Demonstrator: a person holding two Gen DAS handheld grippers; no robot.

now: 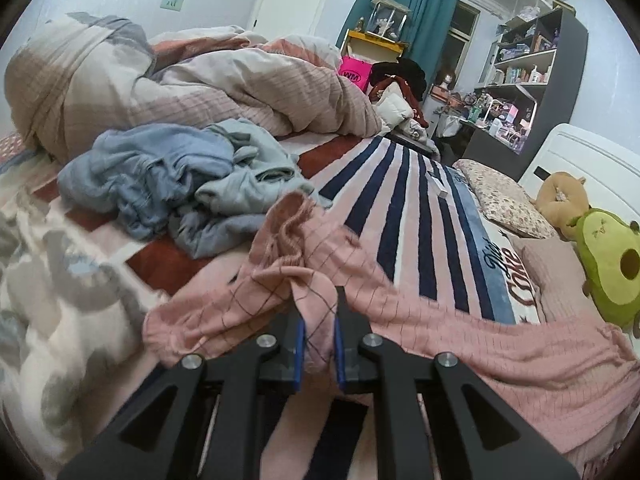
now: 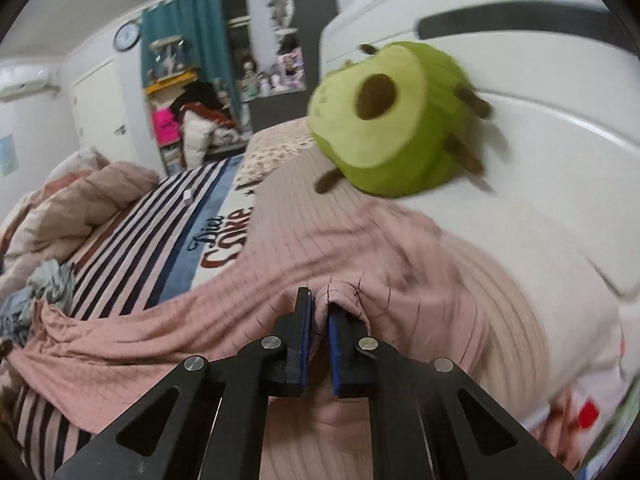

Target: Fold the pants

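Pink checked pants (image 1: 460, 332) lie stretched across the bed over a striped blanket (image 1: 404, 208). My left gripper (image 1: 319, 304) is shut on a bunched fold of the pants near the ribbed waistband (image 1: 286, 224). My right gripper (image 2: 319, 304) is shut on a fold of the same pants (image 2: 168, 328) at their other end, near the pillow. The cloth between the two grippers is pulled fairly flat.
A pile of blue-grey clothes (image 1: 180, 184) and a rumpled duvet (image 1: 180, 84) lie on the bed's far left. A green avocado plush (image 2: 396, 120) sits on the pillow by the white headboard (image 2: 520, 60); it also shows in the left wrist view (image 1: 612, 264).
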